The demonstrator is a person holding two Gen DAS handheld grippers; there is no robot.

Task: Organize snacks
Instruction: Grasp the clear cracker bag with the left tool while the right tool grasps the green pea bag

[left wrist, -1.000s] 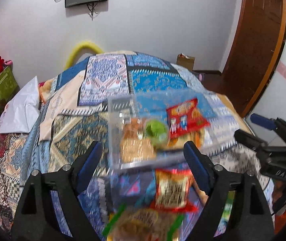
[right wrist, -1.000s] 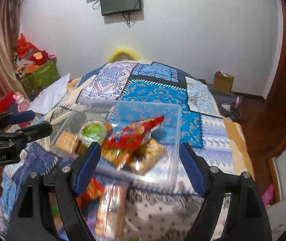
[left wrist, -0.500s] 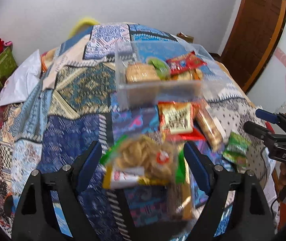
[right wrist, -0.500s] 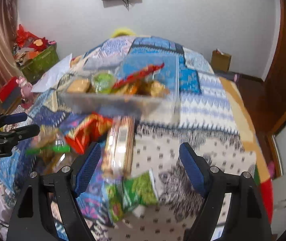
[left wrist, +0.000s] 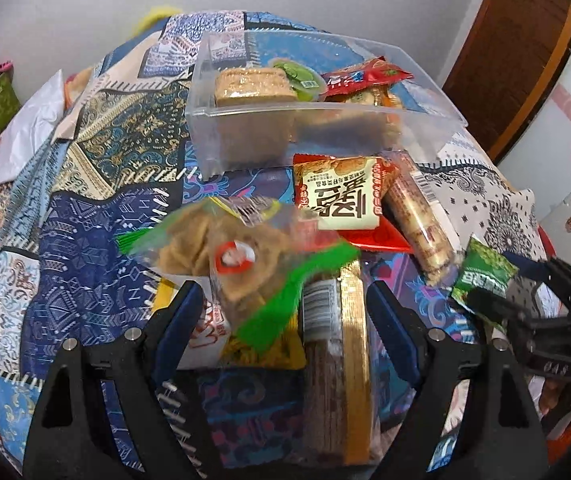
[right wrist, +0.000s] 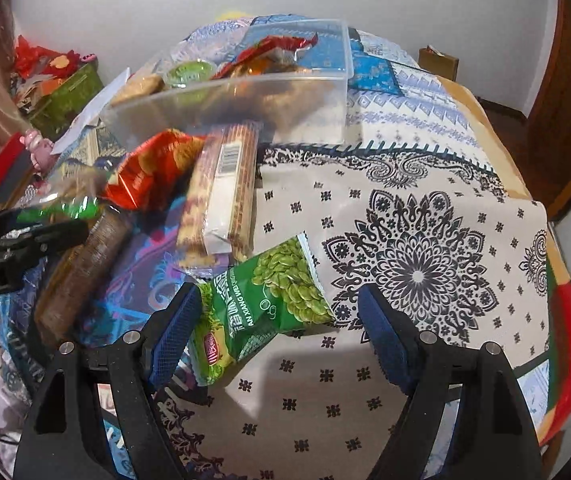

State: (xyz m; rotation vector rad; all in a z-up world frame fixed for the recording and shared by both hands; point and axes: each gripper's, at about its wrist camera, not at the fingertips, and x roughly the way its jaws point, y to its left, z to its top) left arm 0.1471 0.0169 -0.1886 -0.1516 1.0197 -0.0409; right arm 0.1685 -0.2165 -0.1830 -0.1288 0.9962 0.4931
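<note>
**Step in hand: both grippers lined up for a pick-up**

The left gripper [left wrist: 281, 320] is held with its jaws apart, straddling the clear bag of tan crisps [left wrist: 229, 248] with green ends; no pad touches it. The right gripper [right wrist: 277, 328] is likewise spread wide, with the green pea packet [right wrist: 269, 300] lying between its fingers, ungrasped.

Judged step: choosing and approaching the next loose snack. The next move calls for lowering one gripper until the pads flank its packet, closing gently, since the bags are soft and crinkly, then lifting over the near wall of the clear bin [left wrist: 245, 128].

Layout on the bed [right wrist: 425, 272]:
- The loose pile lies just in front of the bin: a red packet [left wrist: 337, 196], a long biscuit sleeve [right wrist: 221, 192] and a brown wafer pack [left wrist: 333, 360].
- The bin, already partly filled, sits toward the bed's far end.

Clearance: the bed's right half, toward its right edge, is bare quilt and offers open room. The two grippers work close together; crossing paths is the likely hazard.
</note>
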